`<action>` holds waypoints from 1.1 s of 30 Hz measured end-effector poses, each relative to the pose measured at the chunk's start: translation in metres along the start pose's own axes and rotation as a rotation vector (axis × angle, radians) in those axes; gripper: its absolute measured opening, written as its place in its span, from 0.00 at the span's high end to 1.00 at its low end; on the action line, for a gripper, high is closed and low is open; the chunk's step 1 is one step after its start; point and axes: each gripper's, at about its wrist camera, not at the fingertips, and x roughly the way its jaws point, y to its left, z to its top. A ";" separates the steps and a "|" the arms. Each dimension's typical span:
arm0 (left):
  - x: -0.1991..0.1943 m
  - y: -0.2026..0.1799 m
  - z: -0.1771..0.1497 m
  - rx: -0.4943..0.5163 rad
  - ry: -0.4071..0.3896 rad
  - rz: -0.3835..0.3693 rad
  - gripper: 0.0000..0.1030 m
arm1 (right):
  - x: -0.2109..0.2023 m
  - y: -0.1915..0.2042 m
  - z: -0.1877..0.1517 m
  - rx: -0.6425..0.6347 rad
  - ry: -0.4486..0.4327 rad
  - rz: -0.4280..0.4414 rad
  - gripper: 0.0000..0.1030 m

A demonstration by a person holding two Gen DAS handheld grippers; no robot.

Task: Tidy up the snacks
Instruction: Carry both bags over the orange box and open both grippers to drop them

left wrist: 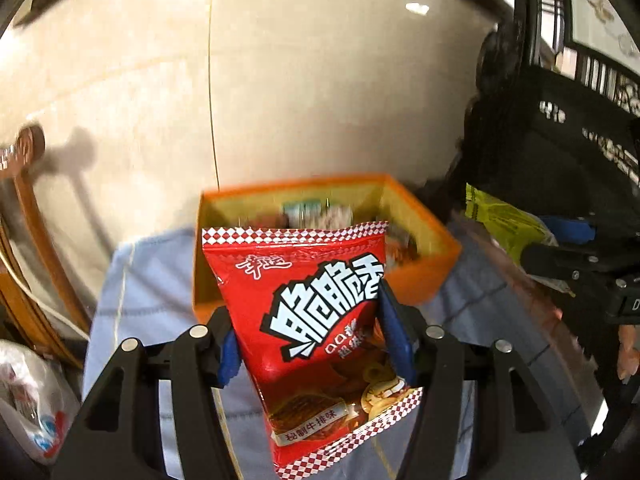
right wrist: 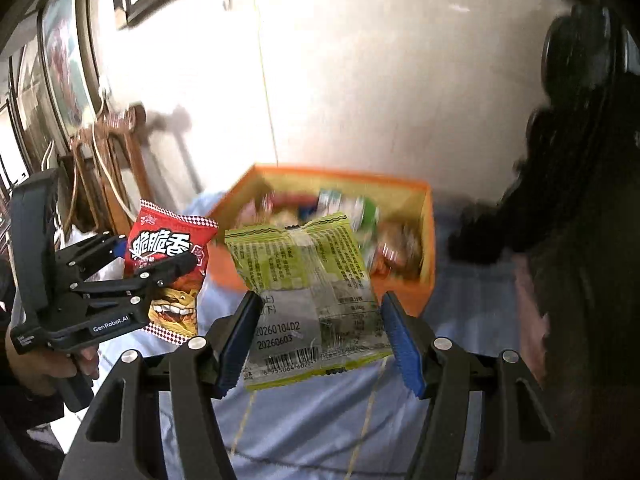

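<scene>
Holding two bags at once, you have more than one way to slip; your left tongs (left wrist: 310, 344) are pinched on a shiny red crinkly snack bag with white letters (left wrist: 320, 320), and your right tongs (right wrist: 320, 336) are spread wider, with a soft green and clear plastic snack bag (right wrist: 308, 292) between the blue pads (right wrist: 394, 328); the left pad sits just beside the bag's edge, and you cannot tell how tightly it presses, so I think that bag could slide out if you shake it; both bags hang in the air just in front of the orange box with yellow inside walls (left wrist: 424, 272), which sits on the tabletop under a pale blue cloth (left wrist: 152, 280); the box already looks full of packets, so a dropped bag may bounce off the heap or land on the cloth; the two tongs are near each other, so they might bump over the box; the red bag is puffy and could pop if you squeeze hard.
</scene>
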 end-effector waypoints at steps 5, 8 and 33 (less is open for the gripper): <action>-0.004 0.003 0.043 0.005 -0.046 0.000 0.45 | -0.007 -0.009 0.038 0.002 -0.046 -0.014 0.39; 0.001 0.003 0.064 0.022 -0.067 0.006 0.45 | -0.006 -0.013 0.056 -0.004 -0.063 -0.020 0.39; 0.104 0.030 0.108 0.029 0.010 0.108 0.44 | 0.088 -0.042 0.129 -0.002 -0.042 -0.037 0.39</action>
